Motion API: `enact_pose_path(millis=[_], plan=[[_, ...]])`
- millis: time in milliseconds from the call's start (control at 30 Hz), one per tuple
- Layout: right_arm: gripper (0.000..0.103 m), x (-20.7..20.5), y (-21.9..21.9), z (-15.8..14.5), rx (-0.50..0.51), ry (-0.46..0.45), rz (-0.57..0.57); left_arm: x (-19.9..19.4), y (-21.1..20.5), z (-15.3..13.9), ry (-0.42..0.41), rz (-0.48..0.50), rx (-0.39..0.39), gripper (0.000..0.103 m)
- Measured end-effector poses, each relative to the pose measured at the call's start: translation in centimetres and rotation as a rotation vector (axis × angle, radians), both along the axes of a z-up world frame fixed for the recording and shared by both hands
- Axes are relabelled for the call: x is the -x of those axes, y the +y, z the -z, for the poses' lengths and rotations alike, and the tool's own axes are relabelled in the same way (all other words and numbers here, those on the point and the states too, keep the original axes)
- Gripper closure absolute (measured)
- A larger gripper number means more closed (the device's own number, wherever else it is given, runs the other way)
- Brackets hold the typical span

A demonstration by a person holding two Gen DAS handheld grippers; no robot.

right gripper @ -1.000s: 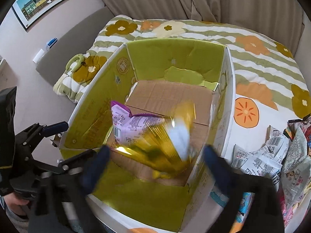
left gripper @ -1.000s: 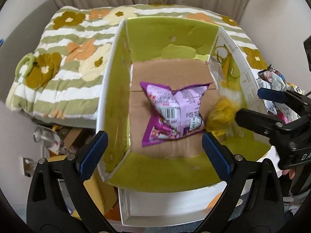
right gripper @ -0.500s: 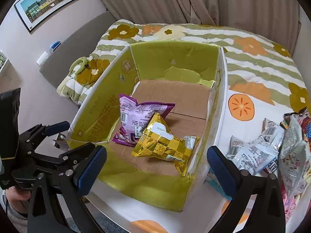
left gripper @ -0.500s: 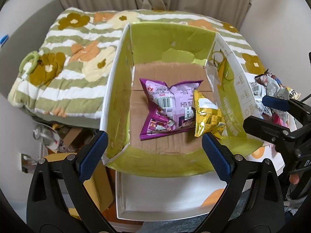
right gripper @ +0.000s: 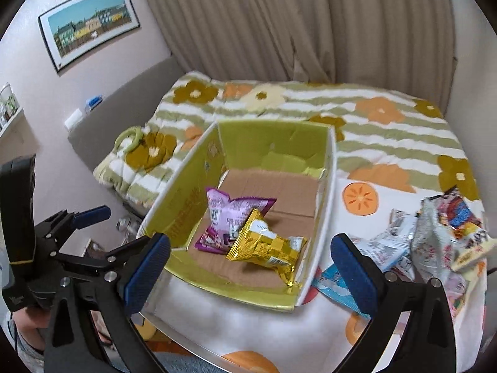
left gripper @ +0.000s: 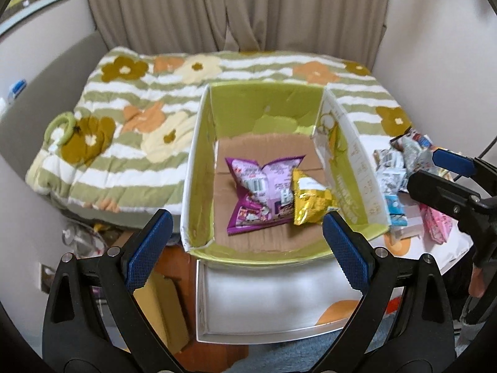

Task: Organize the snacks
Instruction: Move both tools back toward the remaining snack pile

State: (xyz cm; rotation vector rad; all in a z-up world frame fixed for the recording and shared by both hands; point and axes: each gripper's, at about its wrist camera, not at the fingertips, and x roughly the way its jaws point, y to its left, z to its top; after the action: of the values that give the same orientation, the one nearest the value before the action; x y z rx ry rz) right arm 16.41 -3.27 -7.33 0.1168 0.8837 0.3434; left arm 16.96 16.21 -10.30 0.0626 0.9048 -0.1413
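Nearest: left gripper (left gripper: 245,247), jaws wide apart, nothing between the blue pads. Right gripper (right gripper: 250,267), jaws likewise spread, nothing held.

Beyond both: open cardboard box (right gripper: 183,205), green-lined walls, brown floor, standing on a white cloth with orange-fruit print (right gripper: 267,320).

Inside the box: 1 purple snack bag (left gripper: 261,186), lying flat; 1 gold snack bag (right gripper: 264,245), overlapping the purple bag's right edge in the left wrist view.

Right of the box, outside it: a heap of assorted snack packets (right gripper: 435,236) on the cloth.

Farther: bed with green-striped floral quilt (left gripper: 130,130); beige curtains (right gripper: 310,21); 1 framed picture (right gripper: 90,37) on the wall.
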Motion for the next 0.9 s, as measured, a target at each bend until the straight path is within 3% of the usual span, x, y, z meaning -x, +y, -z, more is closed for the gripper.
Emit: enact_pose_path(millis=[233, 567, 900], plan=[[0.0, 3.5, -2.9, -2.2, 0.007, -0.071, 0.132, 2.1, -2.2, -1.9, -0.065, 0.056, 0.03, 0.006], [0.0, 8.4, -12.3, -3.9, 0.044, -0.137, 0.311, 4.5, -10.6, -3.6, -0.123, 0.115, 0.067, 0.006], [0.0, 10.8, -21.3, -3.5, 0.029, -0.099, 0.327, 4.8, -20.7, -3.8, -0.087, 0.132, 0.115, 0.006]])
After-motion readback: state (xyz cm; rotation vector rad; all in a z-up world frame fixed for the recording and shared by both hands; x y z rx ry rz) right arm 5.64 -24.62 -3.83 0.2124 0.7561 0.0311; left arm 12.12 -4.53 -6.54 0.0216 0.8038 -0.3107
